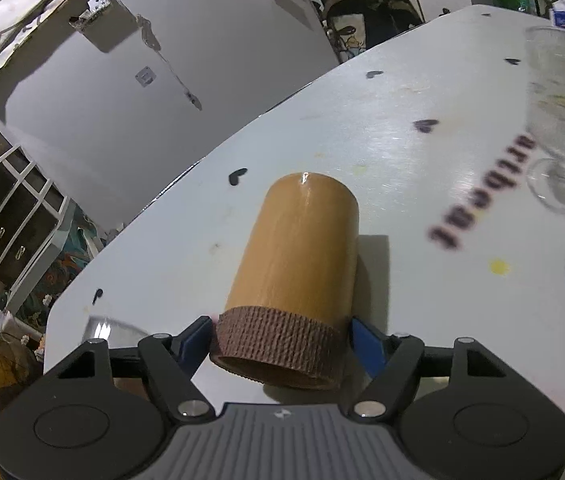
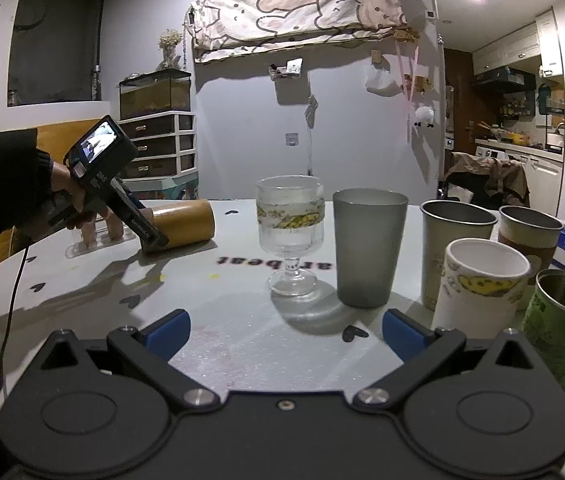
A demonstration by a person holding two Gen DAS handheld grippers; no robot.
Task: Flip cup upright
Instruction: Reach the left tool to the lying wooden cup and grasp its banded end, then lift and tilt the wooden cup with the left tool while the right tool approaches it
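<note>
Cup (image 1: 294, 280) lying on its side on table (image 1: 422, 152), long axis running straight out from left gripper (image 1: 282, 336), open mouth nearest, closed base far. Blue pads flanking ribbed brown rim band, touching or nearly so; firm clamp not confirmable. Right gripper (image 2: 285, 330) well apart, jaws spread, holding nothing. Tan smooth cylinder, brown knurled collar. Goblet (image 2: 290, 236) standing near.

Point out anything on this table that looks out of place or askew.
One thing: the tan cup lies on its side on the white table, while the goblet, grey tumbler and other cups stand upright. The left tongs bracket its brown ribbed rim end. No spill shows.
</note>
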